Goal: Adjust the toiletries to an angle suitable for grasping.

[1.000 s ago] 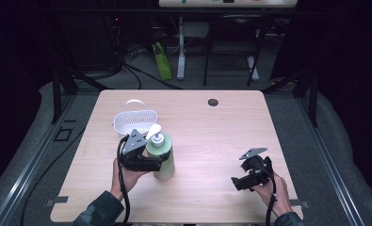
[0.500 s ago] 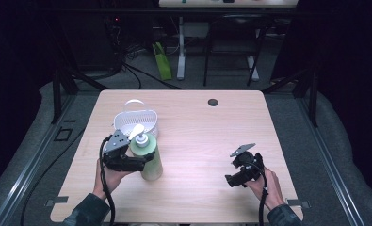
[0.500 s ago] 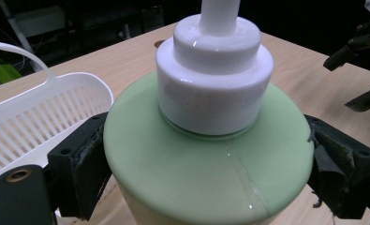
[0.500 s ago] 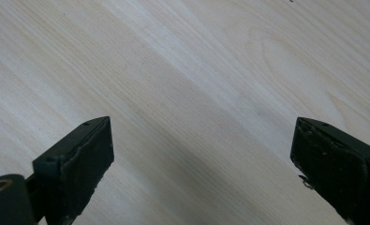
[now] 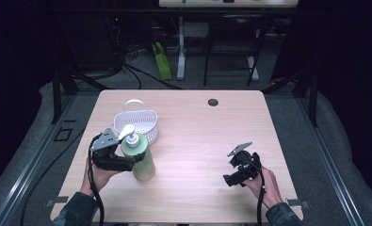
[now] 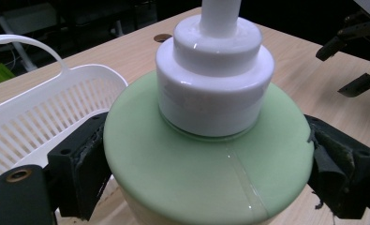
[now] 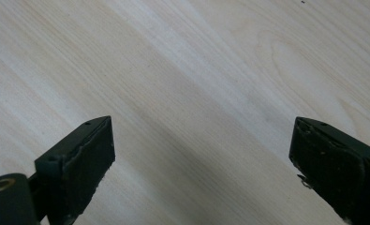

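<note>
The green pump bottle (image 5: pixel 141 157) is standing upright on the near left part of the bench (image 5: pixel 212 136), just in front of the white basket (image 5: pixel 139 123) that is sitting a little farther back with its handle up. I am gripping the bottle with my left hand-held gripper (image 5: pixel 129 162), its two black pads pressing on the shoulder from either side below the white pump collar (image 6: pixel 215 70), as the left gripper view is showing. My left hand (image 5: pixel 96 175) is coming in from the near edge. Well apart, over on the near right, my right hand-held gripper (image 5: pixel 230 179) is hanging just above bare wood with its jaws standing wide apart and nothing between them.
</note>
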Action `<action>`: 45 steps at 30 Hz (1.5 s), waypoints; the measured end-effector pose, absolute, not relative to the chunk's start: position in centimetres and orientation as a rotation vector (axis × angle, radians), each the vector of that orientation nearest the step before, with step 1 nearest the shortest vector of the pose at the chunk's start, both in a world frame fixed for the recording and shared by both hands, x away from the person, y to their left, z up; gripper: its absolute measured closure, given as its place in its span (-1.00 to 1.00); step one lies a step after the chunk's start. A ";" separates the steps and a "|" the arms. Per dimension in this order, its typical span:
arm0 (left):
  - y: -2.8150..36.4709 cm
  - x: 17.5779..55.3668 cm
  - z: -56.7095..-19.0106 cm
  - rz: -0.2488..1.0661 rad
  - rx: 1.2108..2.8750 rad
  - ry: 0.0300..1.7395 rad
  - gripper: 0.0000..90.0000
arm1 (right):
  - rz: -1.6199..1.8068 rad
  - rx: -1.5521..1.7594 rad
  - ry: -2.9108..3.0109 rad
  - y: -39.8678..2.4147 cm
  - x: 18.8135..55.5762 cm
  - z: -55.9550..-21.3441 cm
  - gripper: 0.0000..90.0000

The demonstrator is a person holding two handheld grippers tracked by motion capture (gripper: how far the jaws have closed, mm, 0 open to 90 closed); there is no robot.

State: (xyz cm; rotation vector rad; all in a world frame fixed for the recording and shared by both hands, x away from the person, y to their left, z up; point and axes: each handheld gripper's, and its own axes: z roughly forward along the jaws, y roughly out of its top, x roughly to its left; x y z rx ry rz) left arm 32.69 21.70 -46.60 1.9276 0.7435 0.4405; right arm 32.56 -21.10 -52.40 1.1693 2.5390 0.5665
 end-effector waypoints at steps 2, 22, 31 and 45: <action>22.0 32.8 -46.6 0.441 1.926 0.742 -0.73 | 0.579 1.174 2.534 -21.0 32.6 -52.2 -0.86; 21.9 31.8 -46.6 0.503 1.923 0.772 -0.80 | 0.552 1.170 2.564 -20.5 32.6 -52.6 -0.86; 21.4 31.1 -46.0 0.526 1.877 0.826 -1.00 | 0.549 1.191 2.544 -21.1 32.1 -52.3 -0.87; 21.7 30.5 -44.9 0.546 1.804 0.858 -0.99 | 0.537 1.181 2.535 -21.2 32.1 -52.2 -0.86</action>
